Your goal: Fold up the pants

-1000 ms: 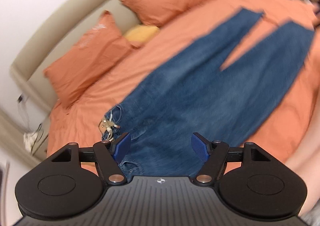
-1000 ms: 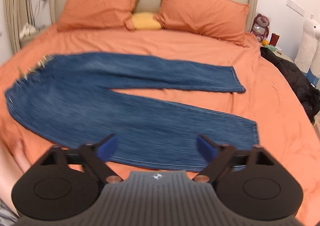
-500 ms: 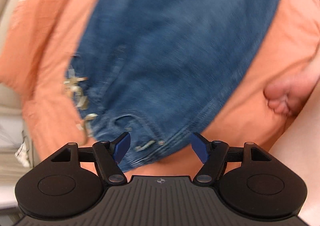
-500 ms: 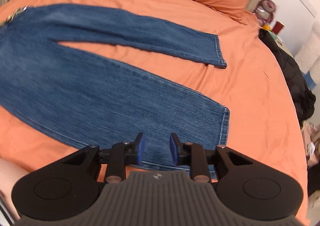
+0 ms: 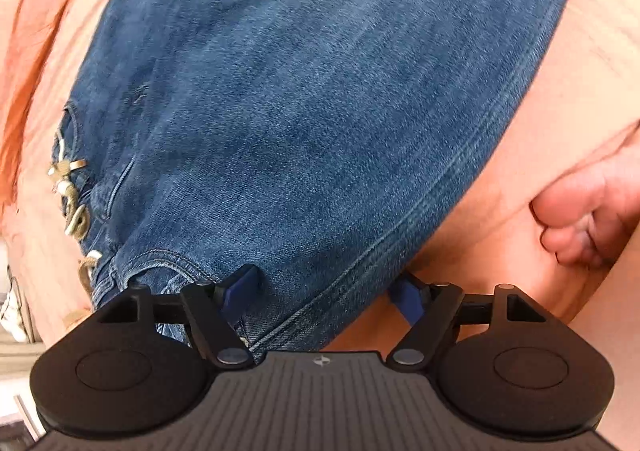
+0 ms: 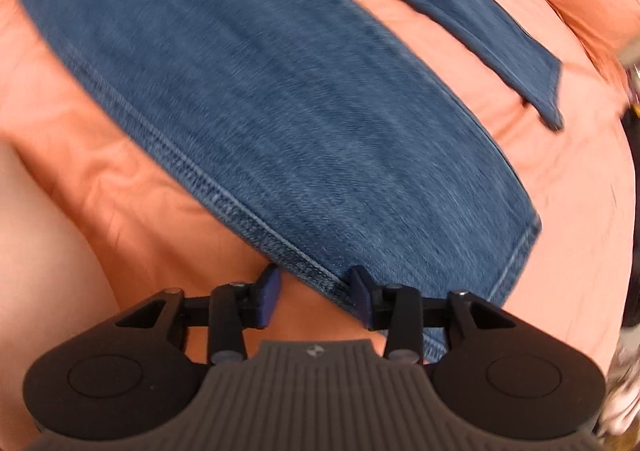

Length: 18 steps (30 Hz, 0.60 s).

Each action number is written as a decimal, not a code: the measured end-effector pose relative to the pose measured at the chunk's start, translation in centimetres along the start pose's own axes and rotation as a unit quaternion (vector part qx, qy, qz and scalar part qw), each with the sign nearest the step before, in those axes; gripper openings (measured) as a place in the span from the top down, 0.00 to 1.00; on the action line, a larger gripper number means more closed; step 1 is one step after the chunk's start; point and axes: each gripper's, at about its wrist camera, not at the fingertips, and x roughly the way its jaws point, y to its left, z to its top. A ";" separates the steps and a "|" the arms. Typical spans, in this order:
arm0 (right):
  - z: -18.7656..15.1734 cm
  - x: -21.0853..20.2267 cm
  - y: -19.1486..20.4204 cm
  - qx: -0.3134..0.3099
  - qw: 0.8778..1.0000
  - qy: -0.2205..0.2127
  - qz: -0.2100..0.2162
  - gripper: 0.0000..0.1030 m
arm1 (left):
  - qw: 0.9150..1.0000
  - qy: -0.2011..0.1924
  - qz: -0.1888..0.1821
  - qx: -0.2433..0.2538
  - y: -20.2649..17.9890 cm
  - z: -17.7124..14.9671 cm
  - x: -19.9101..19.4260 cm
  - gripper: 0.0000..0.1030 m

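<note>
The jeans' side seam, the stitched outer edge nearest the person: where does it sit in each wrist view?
Left wrist: the side seam runs from upper right down to bottom centre, ending between the open left tool's fingers.
Right wrist: the side seam runs from upper left down to the open right tool.
Shared landmark: the orange bedsheet bordering the seam.

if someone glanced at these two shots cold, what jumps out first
The blue jeans fill both views, spread flat on the orange bedsheet. The left gripper is open astride the waist-end side seam, beside tan ties at the waistband. The right gripper is open over the near leg's seam by the hem, the other leg lying apart beyond.
</note>
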 end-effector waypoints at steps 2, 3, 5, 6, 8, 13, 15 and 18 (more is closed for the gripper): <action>0.0 0.2 0.0 -0.010 1.000 0.001 -0.004 0.52 | 1.000 -0.008 0.011 -0.016 -0.1 -0.2 -0.4 0.34; -0.1 0.3 0.0 -0.011 1.000 0.003 -0.012 0.50 | 0.999 -0.014 0.023 -0.033 0.0 -0.4 -0.6 0.47; -0.5 0.4 0.2 -0.012 1.000 0.006 -0.022 0.51 | 0.997 -0.025 0.030 -0.069 -0.1 -0.6 -1.3 0.70; -0.8 0.4 0.3 -0.008 1.000 0.006 -0.027 0.53 | 0.996 -0.034 0.035 -0.080 -0.2 -0.9 -1.6 0.76; -1.2 0.2 0.3 0.000 0.999 -0.001 -0.035 0.81 | 0.992 -0.060 0.074 -0.088 -0.2 -1.5 -2.7 0.81; -1.9 -2.1 0.2 0.034 0.995 -0.048 -0.082 1.00 | 0.975 -0.113 0.109 -0.159 1.3 -2.1 -6.2 0.90; -1.9 -3.6 0.3 0.039 0.990 -0.074 -0.114 1.00 | 0.966 -0.129 0.136 -0.176 1.2 -1.7 -7.6 0.90; -1.1 -6.3 0.1 0.056 0.977 -0.117 -0.169 1.00 | 0.947 -0.157 0.179 -0.214 1.8 -0.8 -10.1 0.90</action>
